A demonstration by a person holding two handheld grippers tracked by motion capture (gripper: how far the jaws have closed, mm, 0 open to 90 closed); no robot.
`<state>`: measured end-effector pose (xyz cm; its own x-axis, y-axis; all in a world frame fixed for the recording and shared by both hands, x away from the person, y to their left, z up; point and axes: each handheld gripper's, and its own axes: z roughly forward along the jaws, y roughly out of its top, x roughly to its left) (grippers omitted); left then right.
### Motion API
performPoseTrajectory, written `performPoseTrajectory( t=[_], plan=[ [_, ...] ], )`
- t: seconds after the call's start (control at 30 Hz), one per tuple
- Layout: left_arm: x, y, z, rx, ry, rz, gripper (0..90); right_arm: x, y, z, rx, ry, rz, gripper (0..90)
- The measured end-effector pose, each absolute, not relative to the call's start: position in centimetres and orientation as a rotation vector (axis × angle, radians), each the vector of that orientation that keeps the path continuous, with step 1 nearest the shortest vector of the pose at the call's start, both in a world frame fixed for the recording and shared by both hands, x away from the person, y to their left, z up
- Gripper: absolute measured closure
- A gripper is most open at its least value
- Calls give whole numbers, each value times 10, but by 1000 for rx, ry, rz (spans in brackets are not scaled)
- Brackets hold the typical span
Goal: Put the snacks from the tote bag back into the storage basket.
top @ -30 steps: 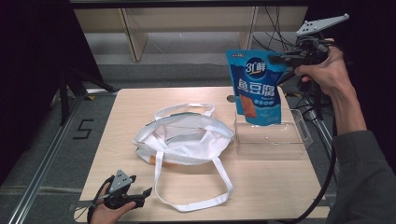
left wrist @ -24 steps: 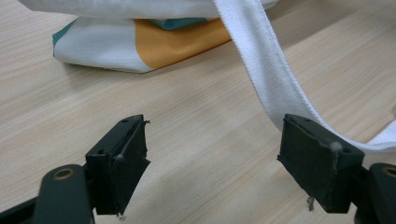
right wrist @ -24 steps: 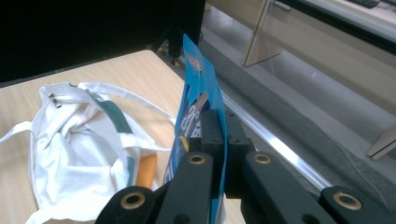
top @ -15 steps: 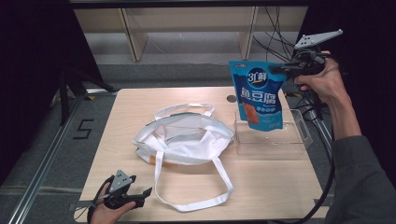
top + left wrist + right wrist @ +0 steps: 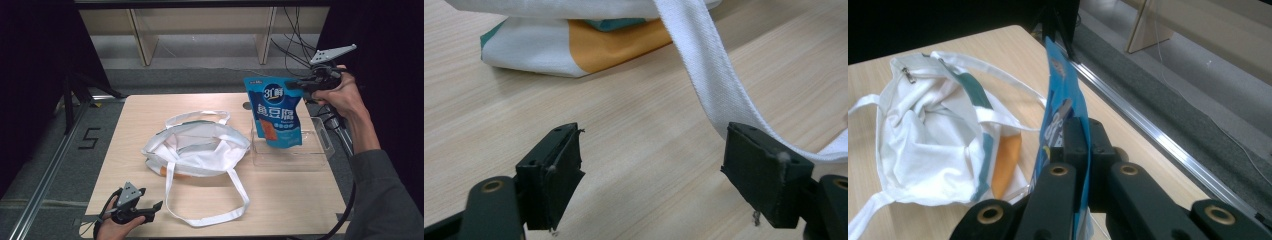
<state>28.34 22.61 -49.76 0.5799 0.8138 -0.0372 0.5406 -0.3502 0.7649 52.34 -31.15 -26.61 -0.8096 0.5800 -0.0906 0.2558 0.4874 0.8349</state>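
Observation:
A blue snack pouch (image 5: 275,110) with white lettering hangs upright over the clear plastic tray (image 5: 320,150) at the table's right. My right gripper (image 5: 300,85) is shut on the pouch's top right corner; in the right gripper view its black jaws clamp the pouch (image 5: 1060,105) edge-on. A white tote bag (image 5: 197,147) with teal and orange trim lies open at the table's middle, its long strap (image 5: 235,200) looping toward the front edge. My left gripper (image 5: 150,209) rests low at the front left, open, with bare wood between its fingers (image 5: 556,172) and the strap (image 5: 709,85) beside the right one.
The light wooden table (image 5: 300,200) has bare room at the front right and far left. Behind it stand a pale shelf frame (image 5: 200,30) and a grey floor with cables (image 5: 295,40). A metal rail (image 5: 55,160) runs along the left floor.
My right gripper has come down and slightly right with the pouch, bringing its bottom closer to the clear tray. The left gripper and the tote bag have stayed put.

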Motion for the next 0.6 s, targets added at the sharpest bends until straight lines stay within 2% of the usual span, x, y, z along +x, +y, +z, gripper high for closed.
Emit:
performPoseTrajectory(
  t=[0.6],
  plan=[
    [283,225,-498,2045,1079,456,225,525,-335,-280,747,2415,1240,900]
  ],
)
